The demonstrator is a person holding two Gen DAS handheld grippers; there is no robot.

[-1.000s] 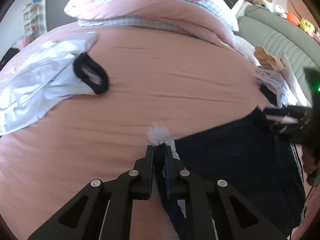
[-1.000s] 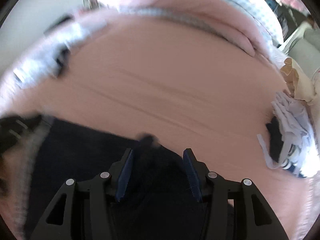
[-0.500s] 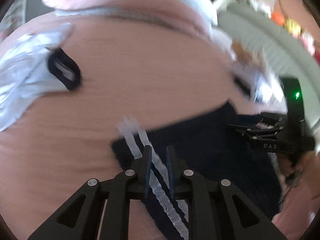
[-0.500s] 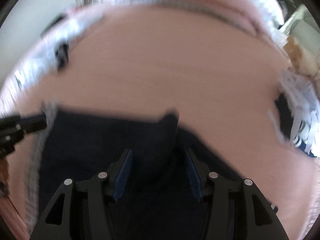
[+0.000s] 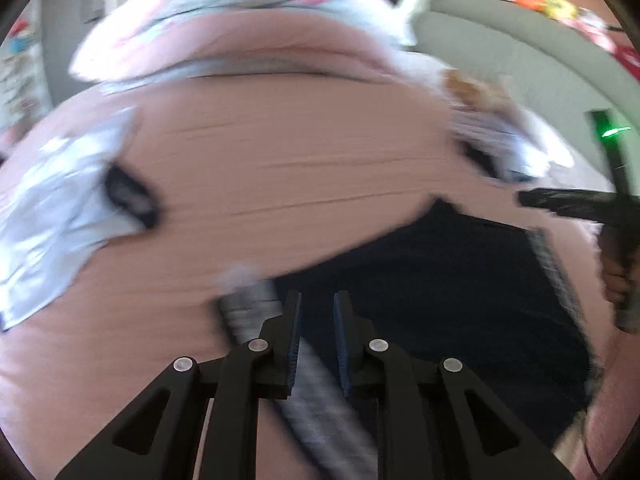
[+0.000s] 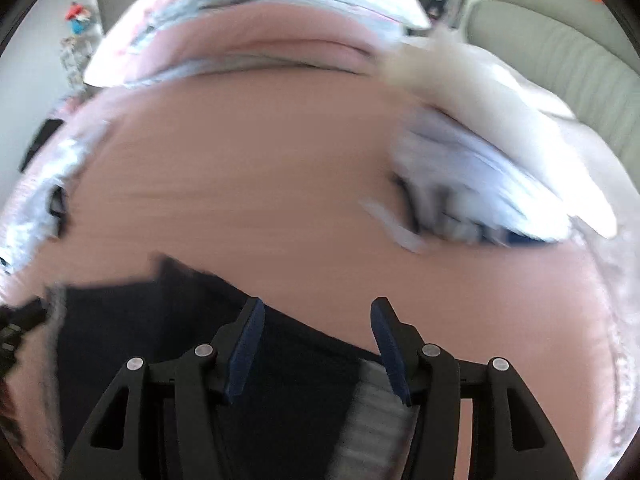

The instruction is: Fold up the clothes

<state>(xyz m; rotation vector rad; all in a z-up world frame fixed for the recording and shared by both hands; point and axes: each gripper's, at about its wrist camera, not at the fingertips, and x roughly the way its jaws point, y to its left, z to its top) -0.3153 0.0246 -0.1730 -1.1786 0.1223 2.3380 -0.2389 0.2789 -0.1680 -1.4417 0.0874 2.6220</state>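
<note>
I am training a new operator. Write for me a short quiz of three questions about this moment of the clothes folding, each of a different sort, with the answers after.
1. True or false: the left gripper has its jaws apart, with no cloth pinched between them.
2. Multiple choice: on what does the dark garment lie? A) a grey sofa B) a pink bed sheet C) a wooden floor
3. Fill in: the stripes along the dark garment's side edges are ____ in colour.

Key
1. True. The right gripper is open too, and wider.
2. B
3. White; one stripe runs just left of the left gripper.
</note>
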